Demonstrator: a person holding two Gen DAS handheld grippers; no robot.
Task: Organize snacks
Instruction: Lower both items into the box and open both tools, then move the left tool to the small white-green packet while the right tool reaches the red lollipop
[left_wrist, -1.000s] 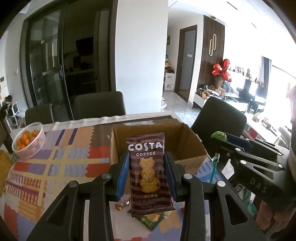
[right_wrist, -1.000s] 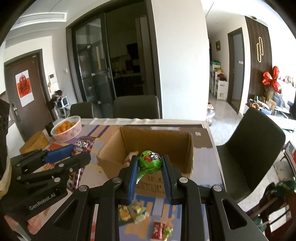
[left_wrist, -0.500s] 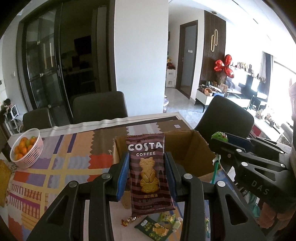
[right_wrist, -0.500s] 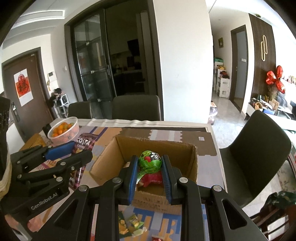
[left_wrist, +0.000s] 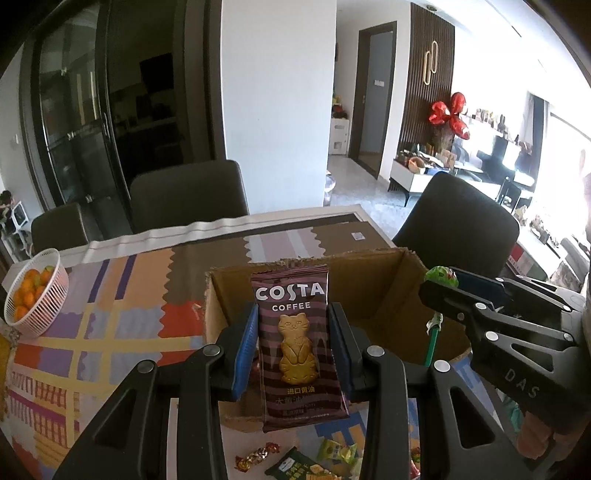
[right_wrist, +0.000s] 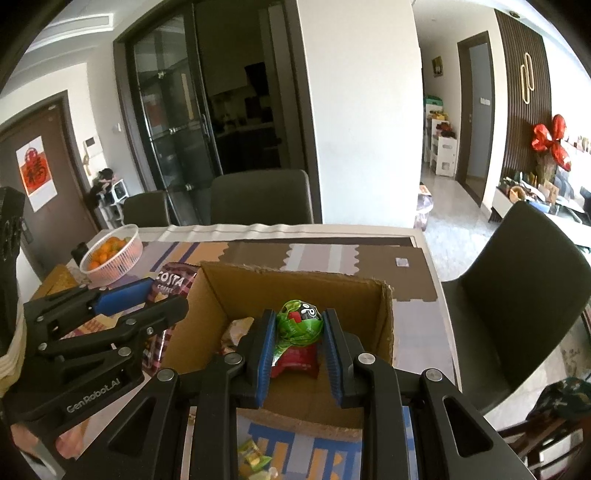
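My left gripper (left_wrist: 293, 332) is shut on a brown Costa Coffee biscuit packet (left_wrist: 297, 350) and holds it upright over the near wall of an open cardboard box (left_wrist: 391, 291). My right gripper (right_wrist: 300, 330) is shut on a green-wrapped lollipop (right_wrist: 300, 319) over the same box (right_wrist: 384, 332). The lollipop (left_wrist: 441, 277) and the right gripper (left_wrist: 437, 291) show at the right of the left wrist view. The left gripper (right_wrist: 147, 299) and its packet (right_wrist: 170, 284) show at the left of the right wrist view. A red packet (right_wrist: 299, 360) and a pale wrapper (right_wrist: 236, 330) lie inside the box.
Loose sweets and a green packet (left_wrist: 295, 467) lie on the patterned tablecloth (left_wrist: 110, 332) in front of the box. A white basket of oranges (left_wrist: 33, 295) stands at the far left. Dark chairs (left_wrist: 188, 195) stand around the table.
Both grippers have moved forward and higher over the box with their snacks still held. The box interior now shows more in both views.
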